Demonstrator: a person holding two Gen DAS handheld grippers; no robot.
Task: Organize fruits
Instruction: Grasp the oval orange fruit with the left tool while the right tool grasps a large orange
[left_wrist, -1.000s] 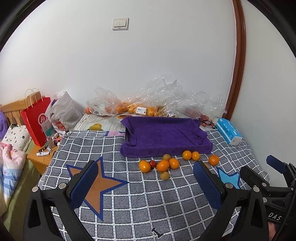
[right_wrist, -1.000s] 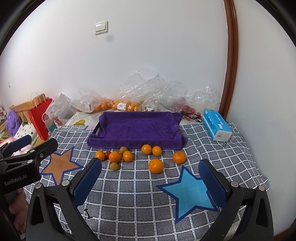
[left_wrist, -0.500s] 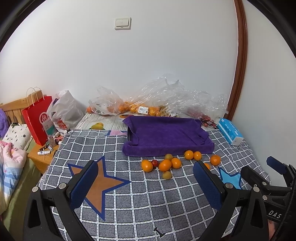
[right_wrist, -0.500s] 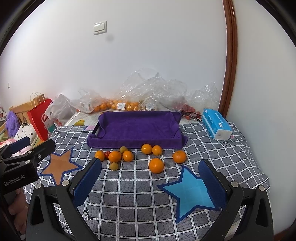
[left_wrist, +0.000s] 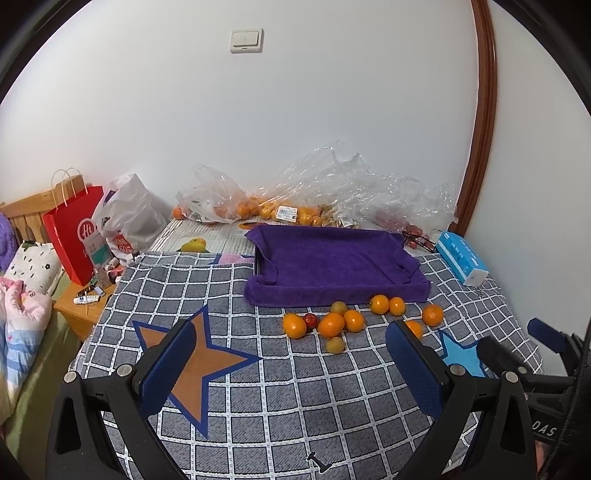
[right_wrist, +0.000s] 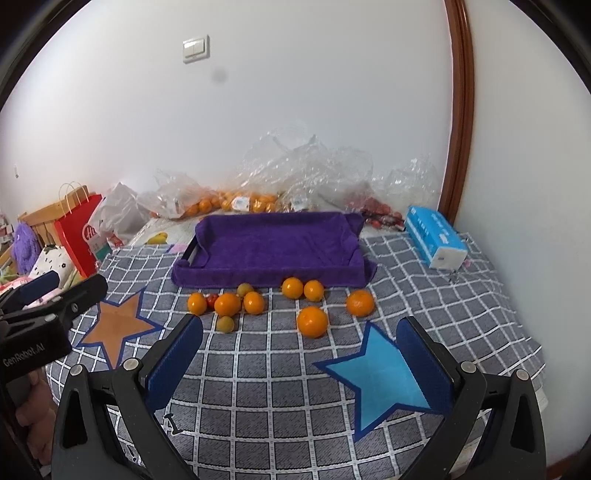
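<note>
Presently purple-towel tray (right_wrist: 273, 245) holds no fruit; clear bags (left_wrist: 236, 206) behind hold, apparently, oranges; both tongs (left_wrist: 291, 363) (right_wrist: 301, 356) apart.

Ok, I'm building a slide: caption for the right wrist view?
Open right gripper faces loose oranges lying before an empty purple-towel-lined tray on a checked cloth.

Oranges (right_wrist: 312, 321): seven; plums (right_wrist: 225, 324): two (one red fruit (right_wrist: 211, 301)).

Oranges (right_wrist: 312, 321) and small yellow-green fruits (right_wrist: 225, 324) lie loose on the checked cloth — clustered just before the purple towel-lined tray (right_wrist: 271, 251), one small red fruit (right_wrist: 211, 301) among them.
</note>
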